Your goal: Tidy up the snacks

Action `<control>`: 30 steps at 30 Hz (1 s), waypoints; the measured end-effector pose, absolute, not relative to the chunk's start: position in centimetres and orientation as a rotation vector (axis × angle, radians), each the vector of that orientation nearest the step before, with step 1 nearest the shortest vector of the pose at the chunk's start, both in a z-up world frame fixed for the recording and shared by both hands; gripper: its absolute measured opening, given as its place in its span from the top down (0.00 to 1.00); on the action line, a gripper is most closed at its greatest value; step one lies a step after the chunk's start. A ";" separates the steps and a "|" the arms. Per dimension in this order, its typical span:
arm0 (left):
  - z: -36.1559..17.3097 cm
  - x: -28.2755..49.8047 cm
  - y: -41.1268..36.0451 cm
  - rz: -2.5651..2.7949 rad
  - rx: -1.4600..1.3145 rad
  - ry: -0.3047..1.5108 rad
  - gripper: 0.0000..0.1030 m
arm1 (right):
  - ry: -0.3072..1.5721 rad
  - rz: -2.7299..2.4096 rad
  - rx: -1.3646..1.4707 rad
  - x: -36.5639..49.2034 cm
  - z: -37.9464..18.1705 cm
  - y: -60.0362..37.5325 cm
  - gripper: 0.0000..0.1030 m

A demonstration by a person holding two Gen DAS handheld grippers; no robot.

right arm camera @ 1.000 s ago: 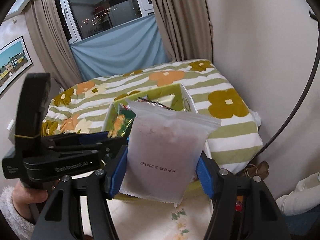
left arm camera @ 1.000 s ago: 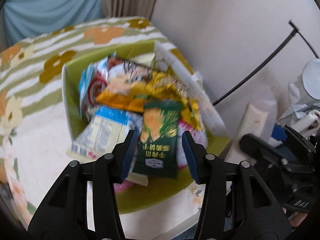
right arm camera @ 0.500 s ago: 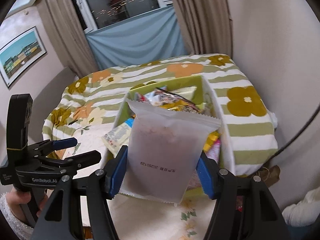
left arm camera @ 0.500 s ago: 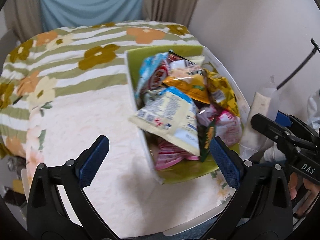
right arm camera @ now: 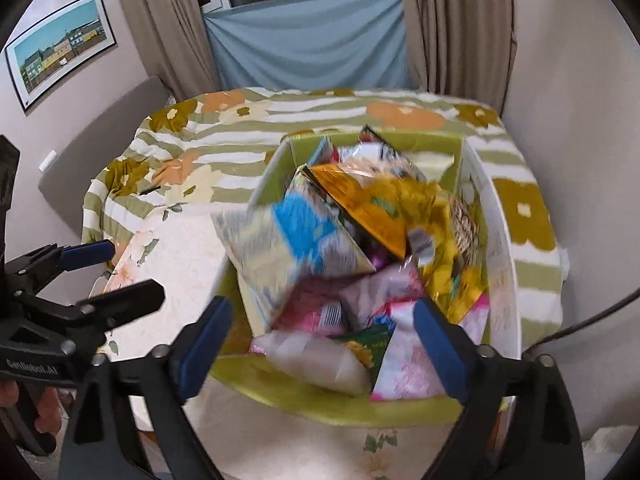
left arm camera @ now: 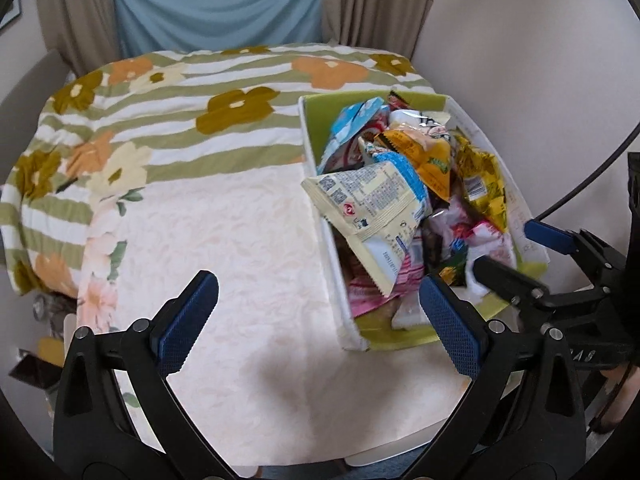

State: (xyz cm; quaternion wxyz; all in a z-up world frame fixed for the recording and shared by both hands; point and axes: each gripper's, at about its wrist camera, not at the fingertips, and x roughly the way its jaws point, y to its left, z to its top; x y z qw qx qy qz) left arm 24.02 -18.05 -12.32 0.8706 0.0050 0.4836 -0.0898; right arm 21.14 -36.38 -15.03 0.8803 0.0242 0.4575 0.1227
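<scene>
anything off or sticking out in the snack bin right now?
One thing: the pale yellow packet with the blue corner lies tilted on top of the heap, one corner poking over the left wall of the green bin. The heap stands above the rim. Nothing has spilled onto the tablecloth.

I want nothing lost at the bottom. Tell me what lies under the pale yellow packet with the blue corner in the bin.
Under the pale yellow packet, pink wrappers show inside the green bin. Whatever lies deeper beneath is covered by the pile.
</scene>
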 end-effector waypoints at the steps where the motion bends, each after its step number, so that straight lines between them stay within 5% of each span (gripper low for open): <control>1: -12.3 23.9 -17.9 -0.186 0.009 1.011 0.03 | 0.950 0.239 0.061 20.8 -15.2 -36.6 0.06; 30: 1.1 7.4 -6.3 -0.037 0.016 0.576 0.01 | 0.608 0.114 -0.008 7.7 -2.3 -27.6 0.01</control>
